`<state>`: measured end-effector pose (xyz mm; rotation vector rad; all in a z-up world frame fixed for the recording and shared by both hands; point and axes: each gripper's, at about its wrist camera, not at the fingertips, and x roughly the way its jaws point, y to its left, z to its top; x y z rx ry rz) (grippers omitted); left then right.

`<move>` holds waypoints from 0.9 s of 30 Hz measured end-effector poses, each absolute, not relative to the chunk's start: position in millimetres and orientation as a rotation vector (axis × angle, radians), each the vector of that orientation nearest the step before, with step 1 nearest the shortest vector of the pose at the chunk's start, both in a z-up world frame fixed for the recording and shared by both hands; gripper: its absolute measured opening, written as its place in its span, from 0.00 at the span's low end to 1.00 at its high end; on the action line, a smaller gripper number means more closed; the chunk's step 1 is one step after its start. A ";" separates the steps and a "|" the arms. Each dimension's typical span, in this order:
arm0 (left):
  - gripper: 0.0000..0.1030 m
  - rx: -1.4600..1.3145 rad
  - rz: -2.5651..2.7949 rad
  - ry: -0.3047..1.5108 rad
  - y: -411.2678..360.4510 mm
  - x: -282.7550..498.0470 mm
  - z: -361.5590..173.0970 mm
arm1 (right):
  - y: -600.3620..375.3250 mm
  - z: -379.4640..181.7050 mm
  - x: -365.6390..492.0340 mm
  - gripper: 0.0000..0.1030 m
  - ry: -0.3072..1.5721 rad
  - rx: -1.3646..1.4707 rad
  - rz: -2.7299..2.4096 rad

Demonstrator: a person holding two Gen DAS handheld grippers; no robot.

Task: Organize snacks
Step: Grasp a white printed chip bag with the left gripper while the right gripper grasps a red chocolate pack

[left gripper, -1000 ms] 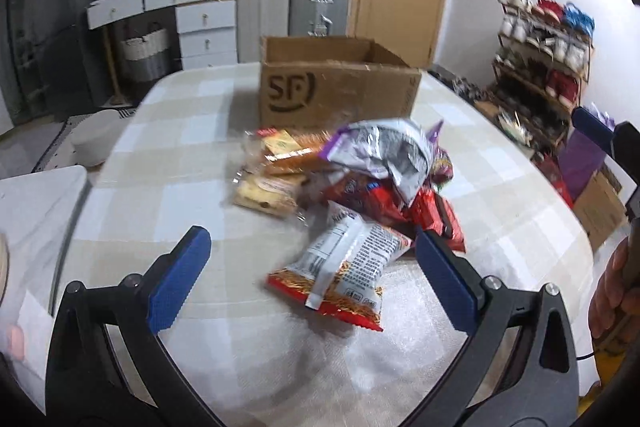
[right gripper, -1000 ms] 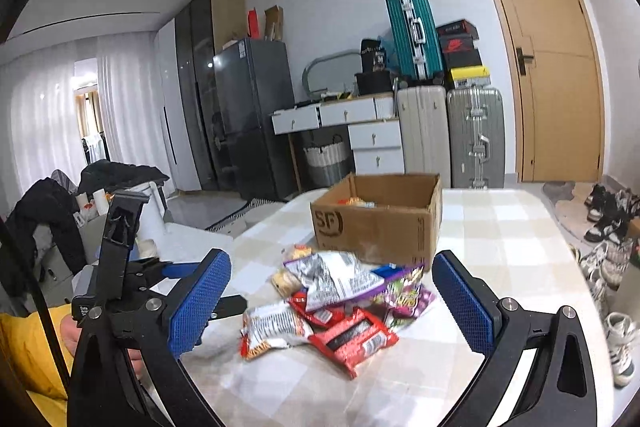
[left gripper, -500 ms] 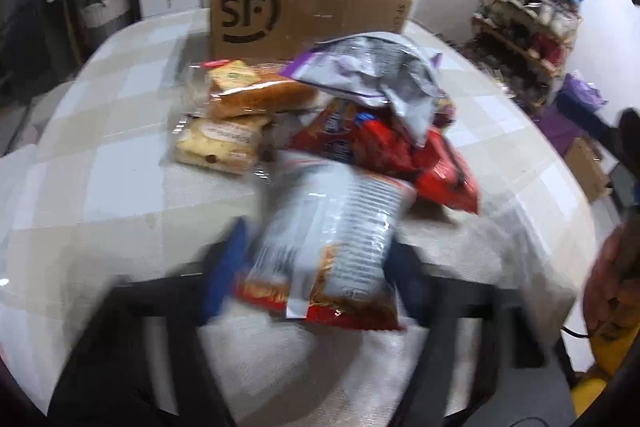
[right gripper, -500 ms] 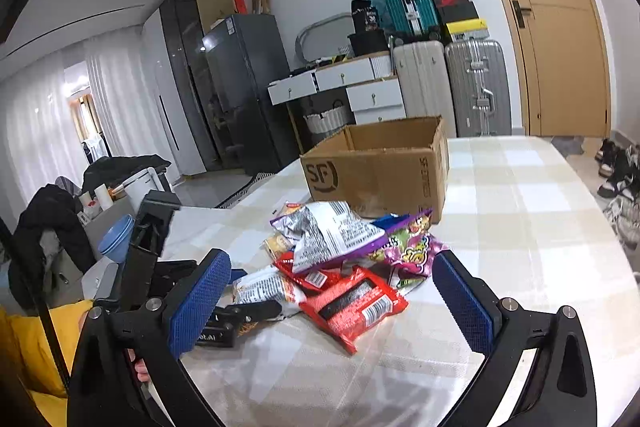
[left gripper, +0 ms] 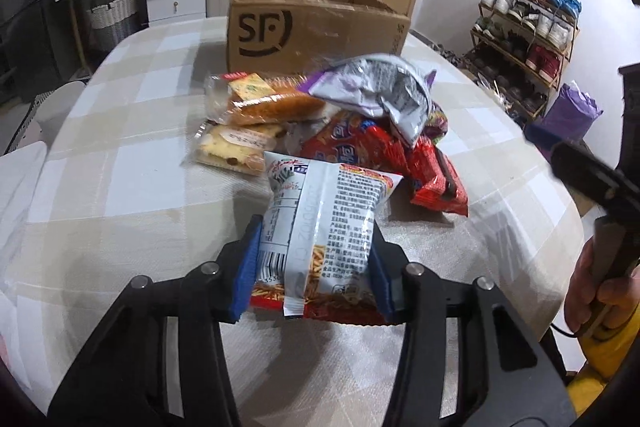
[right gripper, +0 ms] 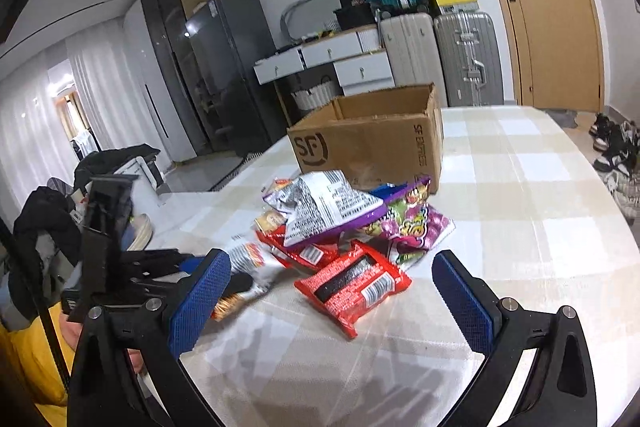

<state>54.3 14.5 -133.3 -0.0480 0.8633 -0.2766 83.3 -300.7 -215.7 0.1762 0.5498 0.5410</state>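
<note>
Snacks: a heap of crinkled foil and plastic packets (right gripper: 340, 227) is seen on the pale checked tablecloth (left gripper: 120, 187), just before the open brown cardboard box (left gripper: 316, 27).
Held item: a white-and-red puffed foil stick-snack packet (left gripper: 320, 227) is pinched near its lower end.
Left gripper (left gripper: 316, 275): clenched on that packet.
Right gripper (right gripper: 332, 299): released, jaws wide, nothing between them.
Risk, slippage: the air-filled packet may be squeezed out of the pads.
Risk, drag: the red wrapped bar (left gripper: 438, 179), touching the packet, may be pulled along.
</note>
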 end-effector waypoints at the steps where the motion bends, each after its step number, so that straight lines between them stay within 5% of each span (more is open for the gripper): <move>1: 0.43 -0.057 -0.274 0.857 17.3 51.4 -129.7 | -299.9 -216.6 85.4 0.99 0.566 0.181 0.538; 18: 0.44 -0.155 -0.206 0.761 77.2 -13.2 -85.6 | -269.1 -260.7 150.1 0.98 0.889 0.242 0.442; 24: 0.44 -0.139 -0.165 0.753 85.1 -20.9 -82.0 | -262.1 -270.5 161.3 0.77 0.921 0.266 0.428; 27: 0.44 -0.136 -0.158 0.756 85.6 -25.0 -82.3 | -262.1 -272.5 162.2 0.58 0.918 0.253 0.403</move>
